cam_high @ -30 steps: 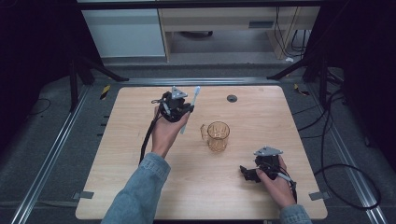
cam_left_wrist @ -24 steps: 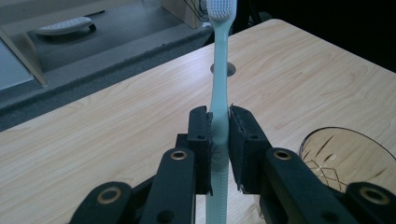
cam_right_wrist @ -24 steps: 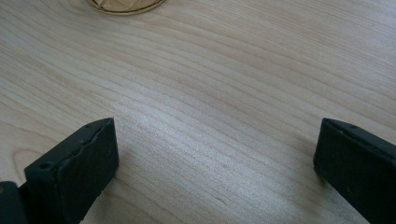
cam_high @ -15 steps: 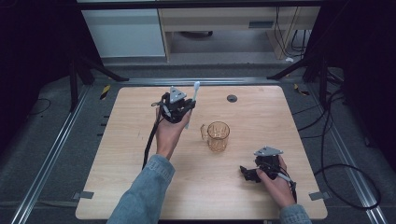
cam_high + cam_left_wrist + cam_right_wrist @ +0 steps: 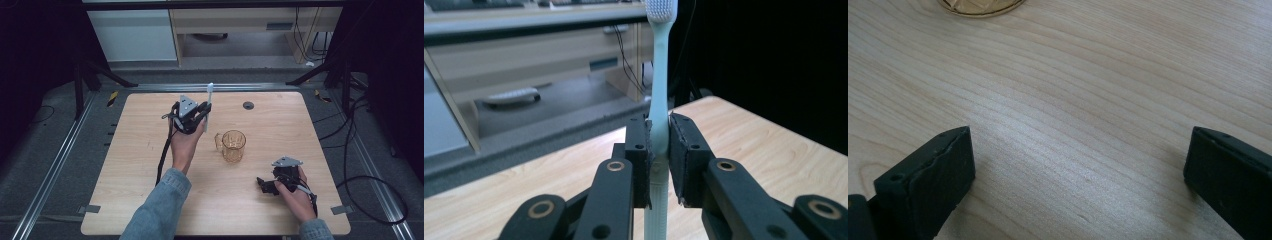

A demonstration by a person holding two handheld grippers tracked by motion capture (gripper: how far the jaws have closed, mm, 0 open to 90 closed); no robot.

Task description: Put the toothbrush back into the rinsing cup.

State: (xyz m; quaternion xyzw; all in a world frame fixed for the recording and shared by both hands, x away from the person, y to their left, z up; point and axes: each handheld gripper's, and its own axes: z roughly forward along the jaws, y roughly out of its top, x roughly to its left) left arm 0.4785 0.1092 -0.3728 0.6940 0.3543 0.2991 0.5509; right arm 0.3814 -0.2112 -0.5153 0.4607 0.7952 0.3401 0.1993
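Resting low near the table's (image 5: 125, 200) near right corner, the right gripper (image 5: 266, 185) has its jaws spread wide with bare wood between them. Farther in, around the table's middle, stands an amber glass mug (image 5: 233, 145), handle toward the left edge. Beyond it, toward the far edge, the left gripper (image 5: 659, 150) is raised, its jaws clenched on the handle of a pale toothbrush (image 5: 659, 90) held upright, bristles on top.

The left gripper view is cutting off the toothbrush (image 5: 659, 95) at its bristle tip and lower handle, and the right gripper view is cropping the amber cup (image 5: 979, 7) to its base.
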